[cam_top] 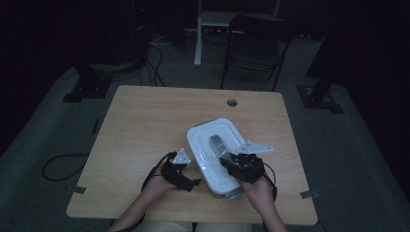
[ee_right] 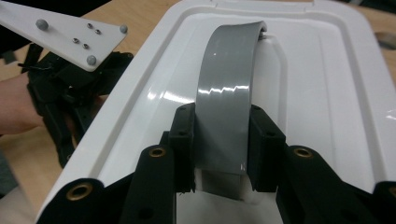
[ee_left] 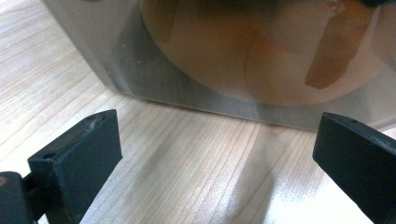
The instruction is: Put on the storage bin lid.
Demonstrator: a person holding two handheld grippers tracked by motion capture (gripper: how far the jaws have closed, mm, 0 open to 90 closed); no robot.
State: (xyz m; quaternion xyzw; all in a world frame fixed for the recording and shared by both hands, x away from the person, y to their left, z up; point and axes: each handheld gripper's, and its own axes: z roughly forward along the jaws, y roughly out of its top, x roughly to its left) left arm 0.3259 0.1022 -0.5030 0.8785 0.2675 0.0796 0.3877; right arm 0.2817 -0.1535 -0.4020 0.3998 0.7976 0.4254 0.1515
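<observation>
Pale wood-grain table [cam_top: 145, 125] carries a white plastic container [cam_top: 205, 159] near its front edge, a little right of centre, its long side angled toward the person. A white lid [ee_right: 327, 84] covers it, and a grey handle [ee_right: 229, 93] arches up from the lid's recessed middle. The right gripper [ee_right: 220, 149] has its 2 black jaws clamped on the handle's sides, near its lower end. The left gripper [ee_left: 215, 154] sits low on the table just beside the container's translucent side wall [ee_left: 196, 88], its 2 jaws spread wide with only bare tabletop between them
</observation>
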